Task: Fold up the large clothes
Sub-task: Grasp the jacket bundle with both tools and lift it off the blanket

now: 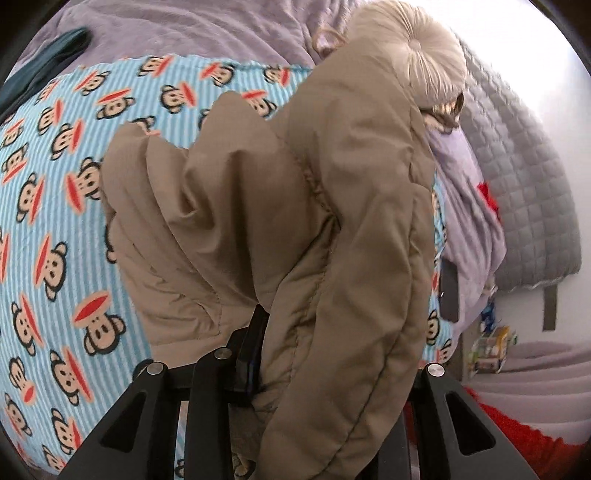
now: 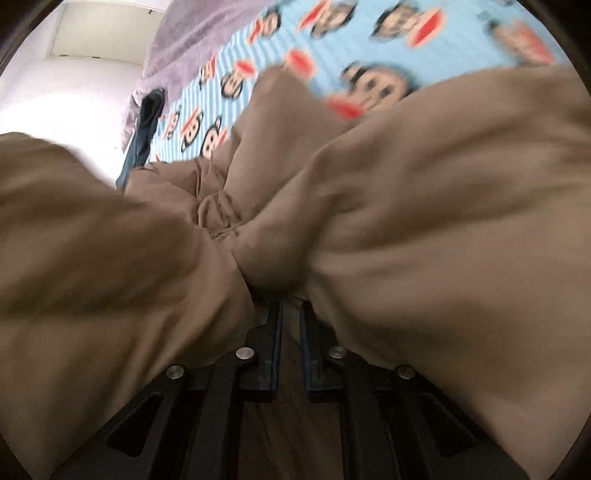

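A tan padded jacket [image 1: 303, 206] with a pale fur-trimmed hood [image 1: 424, 55] hangs bunched over the bed. My left gripper [image 1: 295, 354] is shut on a thick fold of it. One black finger [image 1: 255, 339] shows; cloth drapes over the other. In the right wrist view the same jacket [image 2: 424, 221] fills most of the blurred frame. My right gripper [image 2: 290, 325] has its two fingers close together, pinching a gathered fold of the tan cloth. The fingertips are buried in the bunch.
The bed has a blue striped sheet with monkey faces [image 1: 55, 221] and a lilac blanket [image 1: 184, 26] at the far side. A dark teal garment [image 2: 147, 129] lies on the sheet's edge. A grey quilted cover [image 1: 524, 192] and a dark flat object [image 1: 448, 291] are at the right.
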The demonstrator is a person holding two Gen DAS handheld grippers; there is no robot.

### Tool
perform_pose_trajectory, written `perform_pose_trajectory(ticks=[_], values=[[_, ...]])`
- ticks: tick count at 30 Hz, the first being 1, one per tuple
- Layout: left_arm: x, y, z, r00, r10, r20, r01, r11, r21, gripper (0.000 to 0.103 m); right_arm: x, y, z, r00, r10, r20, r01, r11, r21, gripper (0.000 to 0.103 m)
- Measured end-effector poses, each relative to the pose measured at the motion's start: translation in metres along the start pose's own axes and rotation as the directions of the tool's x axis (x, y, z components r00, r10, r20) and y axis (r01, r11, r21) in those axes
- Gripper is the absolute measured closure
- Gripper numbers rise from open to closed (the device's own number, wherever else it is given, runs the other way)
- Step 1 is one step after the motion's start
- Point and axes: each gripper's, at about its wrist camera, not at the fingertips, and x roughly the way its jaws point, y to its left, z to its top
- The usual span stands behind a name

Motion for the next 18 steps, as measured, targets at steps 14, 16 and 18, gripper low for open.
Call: perform_pose_trajectory(ticks=[14, 16, 18], values=[[0.128, -0.052, 0.034, 0.943, -0.272, -0.192, 0.287, 0.956, 0.054, 0.027, -0.131, -0.102, -0.098, 0.979, -0.146, 0.142, 0.124, 0.981, 0.152, 0.046], [0.146, -0.055, 0.041, 0.939, -0.273, -0.211, 0.288, 0.956, 0.047, 0.027, -0.139, -0.104, -0.111, 0.979, -0.139, 0.149, 0.116, 0.981, 0.156, 0.039], [0.158, -0.059, 0.046, 0.942, -0.255, -0.219, 0.272, 0.961, 0.052, 0.027, -0.144, -0.100, -0.121, 0.981, -0.112, 0.160, 0.089, 0.985, 0.145, 0.038]])
